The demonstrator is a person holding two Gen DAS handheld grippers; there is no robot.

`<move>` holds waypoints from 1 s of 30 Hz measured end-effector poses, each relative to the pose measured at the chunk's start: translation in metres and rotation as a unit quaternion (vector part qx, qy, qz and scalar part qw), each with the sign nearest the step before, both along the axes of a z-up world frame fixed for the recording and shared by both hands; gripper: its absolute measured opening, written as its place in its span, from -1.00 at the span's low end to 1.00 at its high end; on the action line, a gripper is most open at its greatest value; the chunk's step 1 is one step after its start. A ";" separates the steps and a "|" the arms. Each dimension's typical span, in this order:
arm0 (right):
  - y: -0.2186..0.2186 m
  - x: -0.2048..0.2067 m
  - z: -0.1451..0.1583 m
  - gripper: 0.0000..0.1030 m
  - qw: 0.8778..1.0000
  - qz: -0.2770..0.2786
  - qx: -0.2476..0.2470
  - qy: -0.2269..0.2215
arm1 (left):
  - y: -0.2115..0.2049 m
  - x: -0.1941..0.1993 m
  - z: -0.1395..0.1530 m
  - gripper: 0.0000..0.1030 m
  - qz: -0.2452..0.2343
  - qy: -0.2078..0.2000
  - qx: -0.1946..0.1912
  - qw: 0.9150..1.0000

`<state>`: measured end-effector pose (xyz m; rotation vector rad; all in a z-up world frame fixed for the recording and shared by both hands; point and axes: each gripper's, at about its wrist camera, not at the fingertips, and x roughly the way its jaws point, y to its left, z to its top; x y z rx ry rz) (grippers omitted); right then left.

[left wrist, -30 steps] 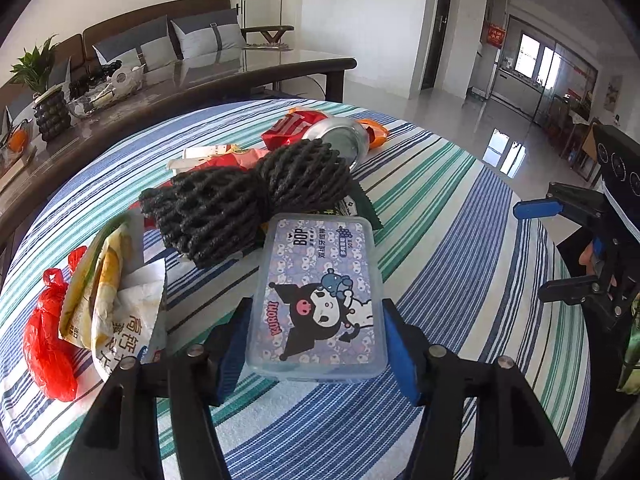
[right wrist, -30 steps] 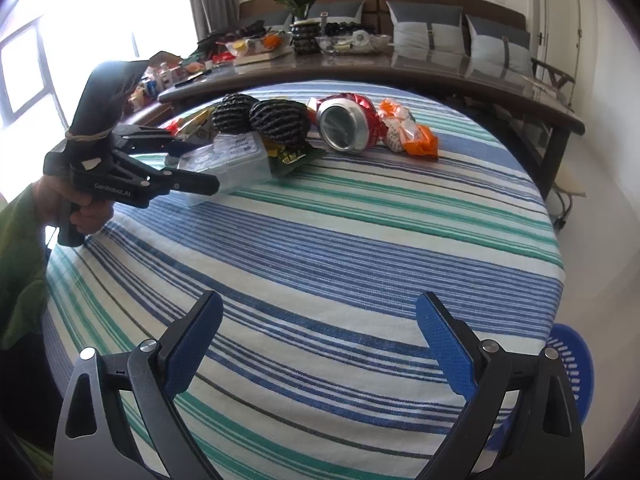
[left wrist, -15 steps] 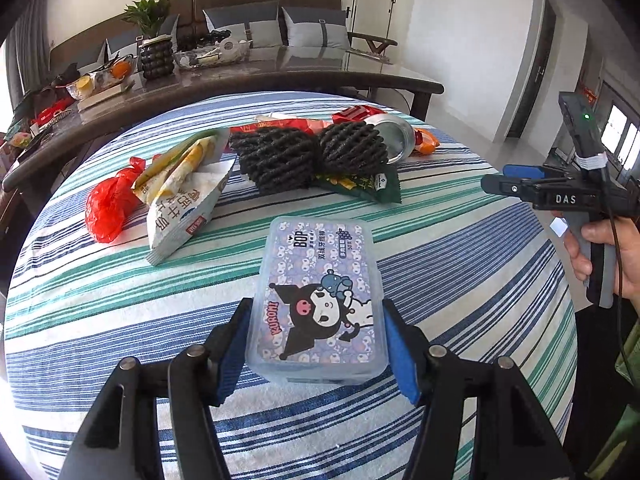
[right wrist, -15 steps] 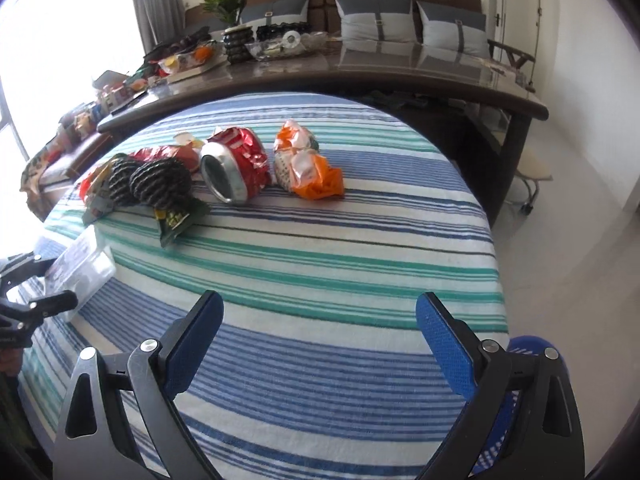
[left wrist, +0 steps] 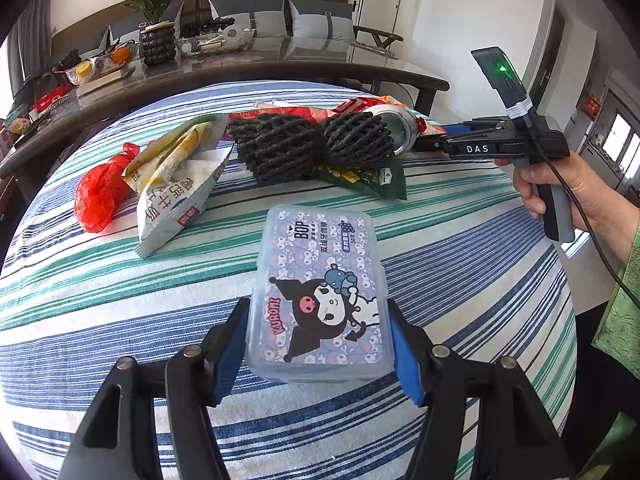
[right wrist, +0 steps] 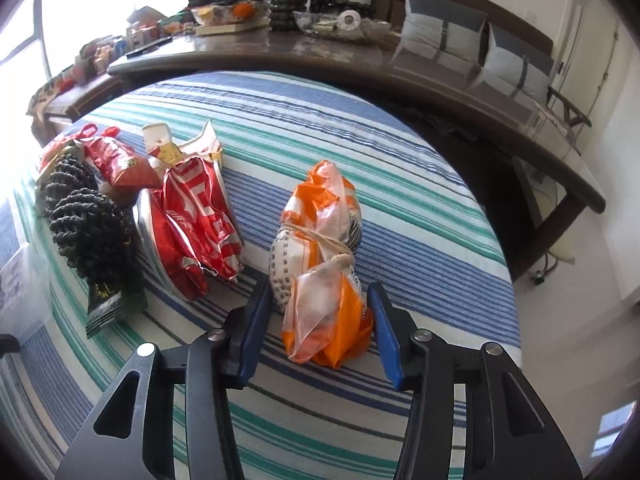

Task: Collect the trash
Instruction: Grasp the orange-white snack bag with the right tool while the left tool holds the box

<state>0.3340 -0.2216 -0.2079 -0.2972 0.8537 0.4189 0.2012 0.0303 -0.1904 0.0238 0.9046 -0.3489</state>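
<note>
My left gripper [left wrist: 318,312] is shut on a clear plastic box [left wrist: 320,276] with a cartoon lid, held above the striped tablecloth [left wrist: 460,280]. In the right wrist view, my right gripper [right wrist: 318,286] is closing on a knotted orange plastic bag [right wrist: 320,280], and its blue pads [right wrist: 256,312] lie against the bag's sides. To the bag's left lie a crushed red can [right wrist: 192,216] and two black foam nets [right wrist: 88,224]. The left wrist view also shows the nets [left wrist: 308,148], a white and yellow snack bag [left wrist: 172,184], a red plastic bag [left wrist: 98,196] and a green wrapper [left wrist: 376,180].
A long dark wooden table [left wrist: 280,68] curves behind the round table, bearing a potted plant [left wrist: 154,0], bowls and clutter. A sofa with grey cushions [right wrist: 444,28] stands behind it. A hand [left wrist: 560,184] holds the right gripper's handle at the table's right edge.
My right gripper swept across the table to the orange bag, and its jaws narrowed around it. My left gripper rolled a little with the box still held.
</note>
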 end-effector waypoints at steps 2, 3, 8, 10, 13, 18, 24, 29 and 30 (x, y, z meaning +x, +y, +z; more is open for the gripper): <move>-0.014 -0.013 0.002 -0.03 1.000 -0.030 0.005 0.003 | -0.002 -0.001 0.000 0.29 0.003 0.001 0.003 1.000; -0.021 -0.022 0.002 -0.02 0.999 -0.043 0.010 0.008 | -0.003 -0.002 0.000 0.30 0.005 0.000 0.006 1.000; -0.030 -0.092 0.001 -0.01 0.998 -0.067 0.005 0.020 | -0.011 -0.010 -0.002 0.32 0.020 -0.003 0.032 0.999; -0.026 -0.118 0.003 0.00 0.998 -0.057 0.024 0.029 | -0.015 -0.017 -0.003 0.33 0.023 -0.004 0.047 0.999; -0.016 -0.145 0.001 0.07 0.998 -0.027 0.046 0.042 | -0.016 -0.026 -0.004 0.42 0.024 -0.004 0.051 0.998; -0.018 -0.153 -0.004 0.39 0.996 -0.014 0.068 0.052 | -0.006 -0.032 -0.001 0.42 0.025 0.000 0.021 0.999; -0.023 -0.147 0.006 0.51 0.994 -0.011 0.096 0.046 | 0.000 -0.025 0.013 0.42 0.019 -0.016 -0.020 0.999; 0.000 -0.144 0.008 0.50 0.997 -0.002 0.062 0.035 | -0.011 -0.008 0.010 0.42 0.018 -0.006 -0.001 1.000; 0.002 -0.141 0.006 0.50 0.998 -0.010 0.054 0.036 | -0.012 -0.004 0.008 0.42 0.020 -0.002 0.002 1.000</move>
